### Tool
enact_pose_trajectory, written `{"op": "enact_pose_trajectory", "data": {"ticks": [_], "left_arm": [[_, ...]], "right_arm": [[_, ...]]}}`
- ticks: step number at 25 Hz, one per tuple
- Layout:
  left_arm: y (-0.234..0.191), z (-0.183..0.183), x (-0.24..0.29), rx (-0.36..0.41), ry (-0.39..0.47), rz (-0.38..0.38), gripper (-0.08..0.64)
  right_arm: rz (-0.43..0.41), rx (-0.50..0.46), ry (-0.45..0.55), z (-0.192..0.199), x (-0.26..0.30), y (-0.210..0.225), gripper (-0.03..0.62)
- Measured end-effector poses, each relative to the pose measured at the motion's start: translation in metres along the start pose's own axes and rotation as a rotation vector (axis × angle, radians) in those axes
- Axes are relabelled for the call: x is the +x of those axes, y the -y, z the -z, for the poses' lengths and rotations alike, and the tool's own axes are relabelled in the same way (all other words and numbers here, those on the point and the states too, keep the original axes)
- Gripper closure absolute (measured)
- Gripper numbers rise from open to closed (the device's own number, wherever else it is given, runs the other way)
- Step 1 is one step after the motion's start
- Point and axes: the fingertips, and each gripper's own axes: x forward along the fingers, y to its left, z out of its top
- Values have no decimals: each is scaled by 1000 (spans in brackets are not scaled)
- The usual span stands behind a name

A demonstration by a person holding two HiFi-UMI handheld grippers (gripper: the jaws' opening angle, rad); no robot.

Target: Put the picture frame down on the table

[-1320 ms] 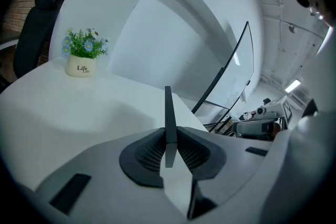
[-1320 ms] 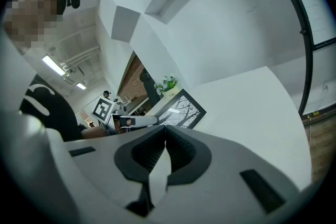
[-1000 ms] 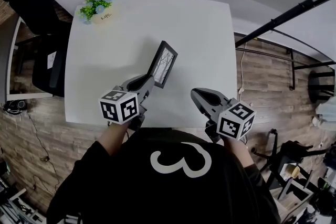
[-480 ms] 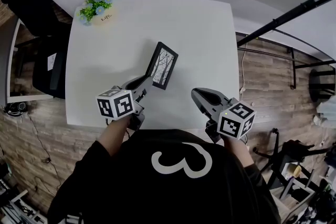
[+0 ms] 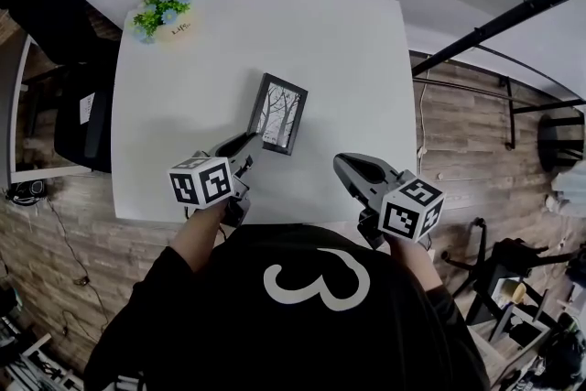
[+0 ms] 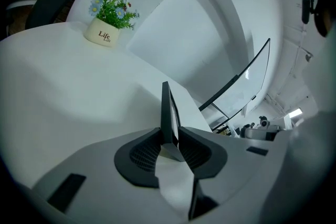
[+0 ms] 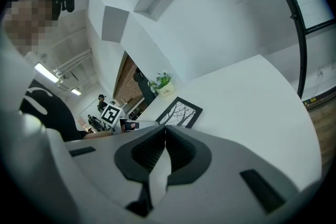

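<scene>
Jaws of the left gripper (image 6: 170,140) clamp the picture frame (image 5: 278,114) by its edge.

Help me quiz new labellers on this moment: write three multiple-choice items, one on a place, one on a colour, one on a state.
1. Where does the flower pot stand?
A. On the far left corner of the table
B. On the near right corner
C. On the floor

2. What colour is the border of the picture frame?
A. White
B. Black
C. Red

3. What is the state of the right gripper?
A. Shut on the frame
B. Wide open
C. Shut with nothing in it

Answers:
1. A, the head view shows the pot at the tabletop's far left corner.
2. B, a dark border surrounds the print of bare trees.
3. C, its jaws meet with nothing between them, while the left gripper clamps the frame's edge.
</scene>
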Motion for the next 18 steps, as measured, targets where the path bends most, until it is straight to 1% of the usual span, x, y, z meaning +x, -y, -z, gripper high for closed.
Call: {"op": "enact_pose_trajectory", "data": {"ticks": [6,10,18], "left_arm": [[-7,11,5,28,-38,-25,422],[-10,16,6,70,-60,-48,397],[-18,25,8,147,-109,-111,377]], "right_arm": [[-2,5,-4,2,4,0,569],[-7,7,-6,5,5,-2,569],[-1,16,2,7,2,-2,569]]}}
